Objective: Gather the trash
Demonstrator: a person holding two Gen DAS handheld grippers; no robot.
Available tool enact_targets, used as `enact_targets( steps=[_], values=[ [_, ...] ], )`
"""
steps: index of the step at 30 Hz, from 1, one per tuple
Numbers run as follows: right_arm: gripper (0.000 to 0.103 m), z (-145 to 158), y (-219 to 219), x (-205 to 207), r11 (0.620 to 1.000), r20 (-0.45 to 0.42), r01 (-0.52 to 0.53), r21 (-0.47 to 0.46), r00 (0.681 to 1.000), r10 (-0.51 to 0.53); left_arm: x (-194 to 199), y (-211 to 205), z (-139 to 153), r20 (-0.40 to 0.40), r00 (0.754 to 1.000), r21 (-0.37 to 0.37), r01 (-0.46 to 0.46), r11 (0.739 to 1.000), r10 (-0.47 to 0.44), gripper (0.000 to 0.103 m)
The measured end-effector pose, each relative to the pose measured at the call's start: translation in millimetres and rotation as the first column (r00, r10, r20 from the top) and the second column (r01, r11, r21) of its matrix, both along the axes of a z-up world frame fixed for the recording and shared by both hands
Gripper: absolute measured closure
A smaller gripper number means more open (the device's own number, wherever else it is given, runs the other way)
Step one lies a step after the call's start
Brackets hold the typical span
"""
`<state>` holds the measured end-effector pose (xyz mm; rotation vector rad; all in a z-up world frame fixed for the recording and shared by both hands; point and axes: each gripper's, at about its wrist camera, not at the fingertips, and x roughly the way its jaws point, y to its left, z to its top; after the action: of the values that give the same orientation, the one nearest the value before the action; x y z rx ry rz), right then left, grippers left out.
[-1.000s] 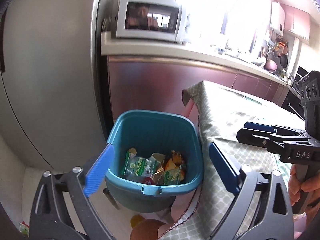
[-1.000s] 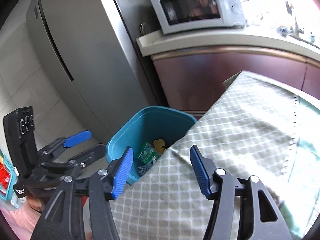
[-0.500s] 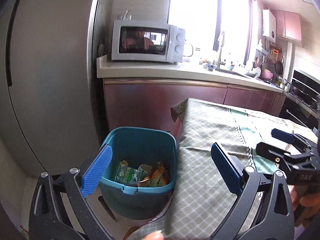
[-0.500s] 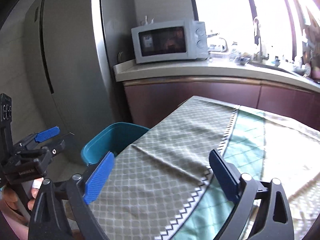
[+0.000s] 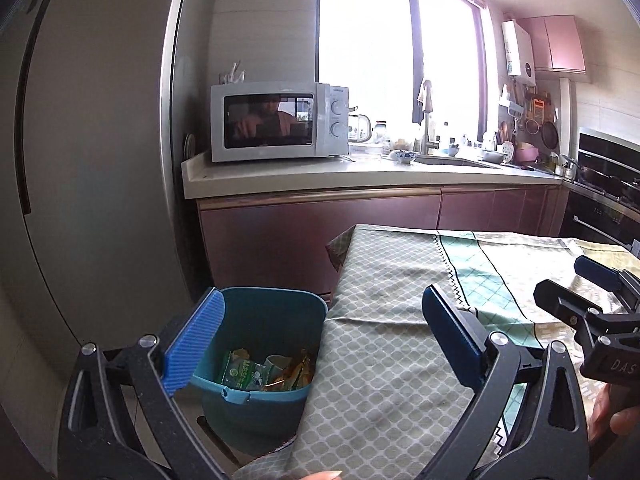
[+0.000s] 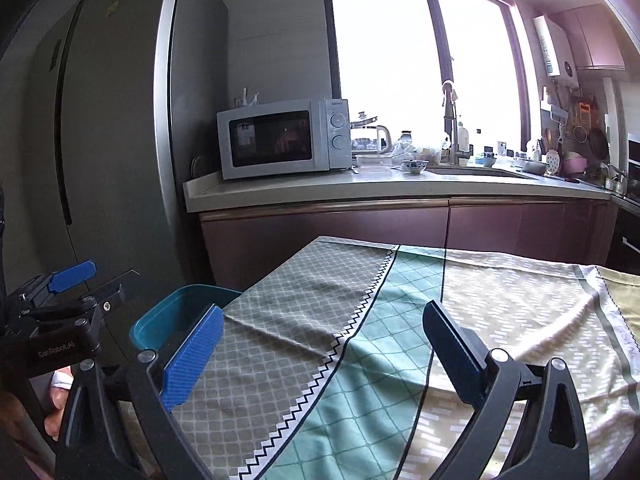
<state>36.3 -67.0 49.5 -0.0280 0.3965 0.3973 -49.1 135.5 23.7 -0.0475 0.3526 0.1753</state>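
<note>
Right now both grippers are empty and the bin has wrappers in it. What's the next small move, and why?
Probably sweep both views further along the tablecloth to look for leftover trash. The left gripper and right gripper stand open with nothing between them, the wrappers lie in the bin, and no trash shows on the visible cloth.

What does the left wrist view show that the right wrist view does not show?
Only the left wrist view shows inside the teal bin: wrappers lie at the bottom. Only the right wrist view shows the tablecloth's pale far stripe. Both show the microwave, the tablecloth, and both grippers, left gripper and right gripper, open and empty.
</note>
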Motion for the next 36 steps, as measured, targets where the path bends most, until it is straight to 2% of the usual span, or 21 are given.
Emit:
enact_targets(
  steps=[8, 36],
  values=[
    [0.006, -3, -13, -9, 0.999, 0.011, 0.050, -0.007, 0.999, -0.050, -9, -10, 5, 0.016, 1.000, 0.021, -0.008, 1.000, 0.007, 0.006],
    [0.006, -4, -24, -18, 0.996, 0.033, 0.091, 0.001, 0.995, -0.091, -5, -19, 5, 0.028, 1.000, 0.032, -0.012, 0.999, 0.011, 0.006]
  ],
)
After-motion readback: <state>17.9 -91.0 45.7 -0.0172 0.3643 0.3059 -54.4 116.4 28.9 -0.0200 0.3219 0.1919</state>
